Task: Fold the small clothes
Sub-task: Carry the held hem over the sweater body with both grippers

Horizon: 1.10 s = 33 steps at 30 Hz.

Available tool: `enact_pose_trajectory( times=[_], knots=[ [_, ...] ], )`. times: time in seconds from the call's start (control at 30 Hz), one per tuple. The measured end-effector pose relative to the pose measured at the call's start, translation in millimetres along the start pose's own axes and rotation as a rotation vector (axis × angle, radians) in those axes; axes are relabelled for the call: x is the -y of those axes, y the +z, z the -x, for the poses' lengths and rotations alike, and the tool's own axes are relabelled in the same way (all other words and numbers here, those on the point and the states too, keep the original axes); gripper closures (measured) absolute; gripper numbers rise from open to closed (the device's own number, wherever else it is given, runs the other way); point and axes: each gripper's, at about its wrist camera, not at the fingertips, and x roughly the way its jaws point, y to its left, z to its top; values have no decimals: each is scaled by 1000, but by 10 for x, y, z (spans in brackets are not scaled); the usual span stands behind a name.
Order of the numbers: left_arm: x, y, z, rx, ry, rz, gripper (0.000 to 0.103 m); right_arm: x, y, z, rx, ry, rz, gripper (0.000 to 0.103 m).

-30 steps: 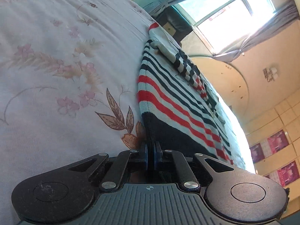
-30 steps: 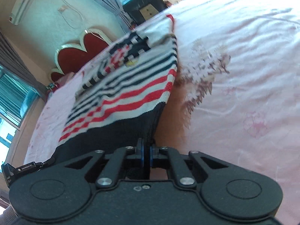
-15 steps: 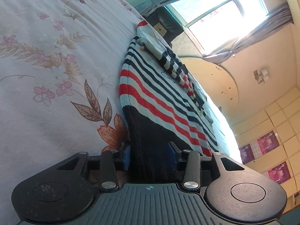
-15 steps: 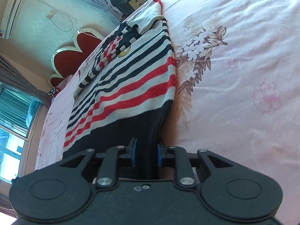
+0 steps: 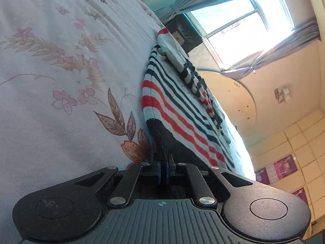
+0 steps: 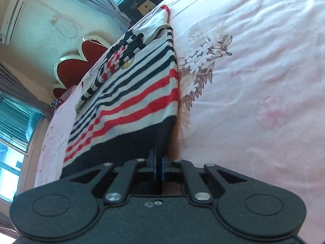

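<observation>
Both jaws pinching sweater point(image 5: 174, 109) hem corners — L gripper point(image 5: 163, 169), R gripper point(image 6: 158, 167). Sweater flat on bed point(image 6: 264, 81), long axis straight ahead — collar far end.

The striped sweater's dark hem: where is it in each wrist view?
Left wrist: the dark hem sits low centre, running right from the shut left claw.
Right wrist: the dark hem sits low centre-left, pinched at its right corner by the right claw.
Shared landmark: the sweater's two broad red stripes.
</observation>
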Motion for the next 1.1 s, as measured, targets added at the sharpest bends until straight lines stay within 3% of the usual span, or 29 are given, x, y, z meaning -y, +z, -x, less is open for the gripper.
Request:
enact_pose_trajectory(
  times=[0.13, 0.27, 0.57, 0.8, 1.1],
  knots=[
    [4, 38, 68, 65, -62, 75, 99, -121, 95, 48, 58, 46, 2, 98],
    [135, 236, 59, 124, -115, 82, 99, -229, 296, 130, 136, 85, -4, 98],
    [858, 1304, -546, 189, -205, -13, 99, -581, 1255, -7, 268, 142, -14, 98],
    [1149, 2197, -1419, 162, -133, -67, 99, -640, 2248, -669, 281, 147, -50, 98],
    [985, 2741, -2541, 68, 19, -75, 99, -251, 3003, -1785, 193, 110, -140, 98]
  ],
)
